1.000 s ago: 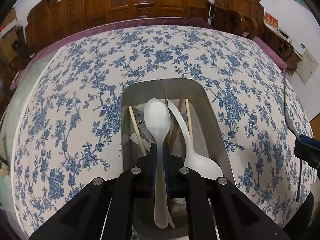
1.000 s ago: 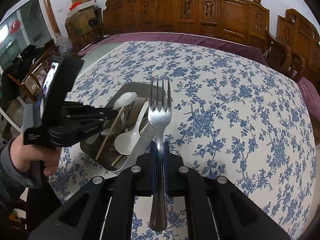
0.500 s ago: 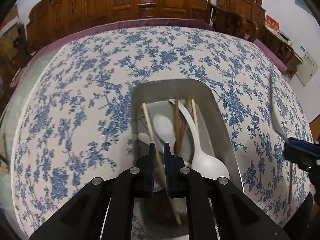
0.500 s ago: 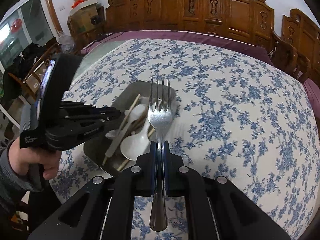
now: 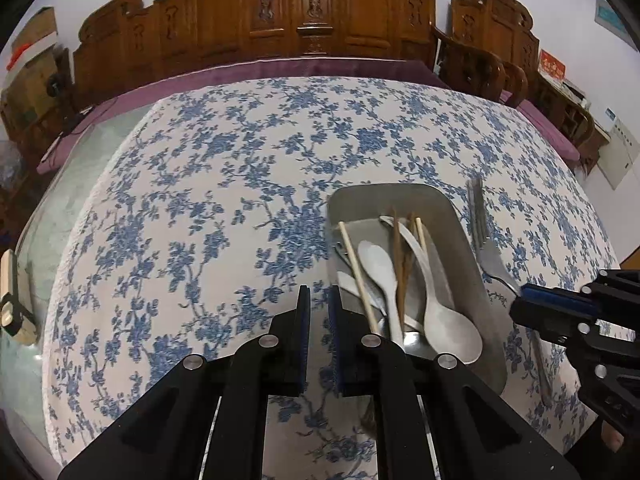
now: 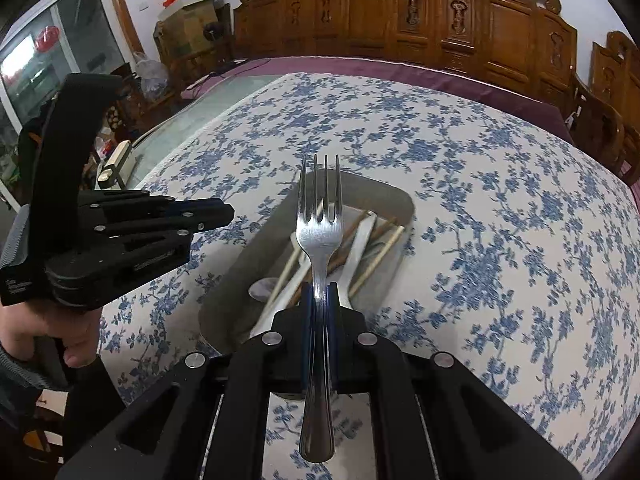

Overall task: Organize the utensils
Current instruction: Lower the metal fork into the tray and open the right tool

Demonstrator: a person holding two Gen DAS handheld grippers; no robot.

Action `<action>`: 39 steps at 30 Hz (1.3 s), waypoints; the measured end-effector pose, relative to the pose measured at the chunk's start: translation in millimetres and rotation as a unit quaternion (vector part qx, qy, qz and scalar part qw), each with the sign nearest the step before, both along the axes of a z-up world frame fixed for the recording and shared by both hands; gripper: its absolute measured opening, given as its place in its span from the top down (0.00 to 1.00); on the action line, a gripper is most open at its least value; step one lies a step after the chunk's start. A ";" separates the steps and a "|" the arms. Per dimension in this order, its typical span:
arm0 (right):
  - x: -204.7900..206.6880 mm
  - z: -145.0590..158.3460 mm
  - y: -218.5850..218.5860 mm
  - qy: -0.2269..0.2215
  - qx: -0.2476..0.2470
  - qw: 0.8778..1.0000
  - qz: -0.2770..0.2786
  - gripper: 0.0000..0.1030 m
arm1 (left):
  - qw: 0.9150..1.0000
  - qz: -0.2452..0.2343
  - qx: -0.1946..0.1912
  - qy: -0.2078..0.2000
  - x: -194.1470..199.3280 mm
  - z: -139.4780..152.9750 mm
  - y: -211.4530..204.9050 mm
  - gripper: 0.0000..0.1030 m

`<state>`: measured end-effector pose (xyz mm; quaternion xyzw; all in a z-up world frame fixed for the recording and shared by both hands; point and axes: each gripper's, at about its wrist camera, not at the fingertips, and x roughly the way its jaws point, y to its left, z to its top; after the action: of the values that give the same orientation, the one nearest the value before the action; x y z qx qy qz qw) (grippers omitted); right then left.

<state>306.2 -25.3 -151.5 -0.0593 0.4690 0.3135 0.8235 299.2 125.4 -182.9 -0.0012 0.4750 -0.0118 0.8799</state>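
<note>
Right gripper (image 6: 319,308) clamps steel fork (image 6: 319,236) mid-handle over metal tray (image 6: 394,196): stiff, slippery, light. Left gripper (image 5: 318,312) slightly parted, empty.

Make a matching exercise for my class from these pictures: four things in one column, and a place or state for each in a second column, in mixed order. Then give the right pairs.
Things
1. fork
2. white spoons
3. left gripper
4. metal tray

Places or states
A. lying in the tray among the chopsticks
B. resting on the flowered tablecloth
C. clamped between the fingers of the right gripper
D. fingers slightly apart, holding nothing

Right pairs: 1-C, 2-A, 3-D, 4-B
</note>
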 end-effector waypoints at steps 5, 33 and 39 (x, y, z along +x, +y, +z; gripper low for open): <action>12.3 -8.5 15.6 0.015 0.010 1.000 -0.002 0.92 | 1.000 0.009 0.001 -0.004 -4.1 4.2 11.5 0.92; 38.2 -27.5 30.4 0.031 0.027 0.999 -0.030 0.90 | 0.999 0.019 -0.001 -0.029 -30.6 29.2 9.9 0.82; -5.1 5.5 -12.5 -0.009 0.050 0.997 -0.050 0.90 | 0.999 0.018 0.000 -0.047 -51.4 41.4 -7.6 0.71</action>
<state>301.1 -37.8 -146.0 0.0022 0.4474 0.2946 0.8444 247.7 117.8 -141.5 -0.0090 0.4331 0.0037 0.9013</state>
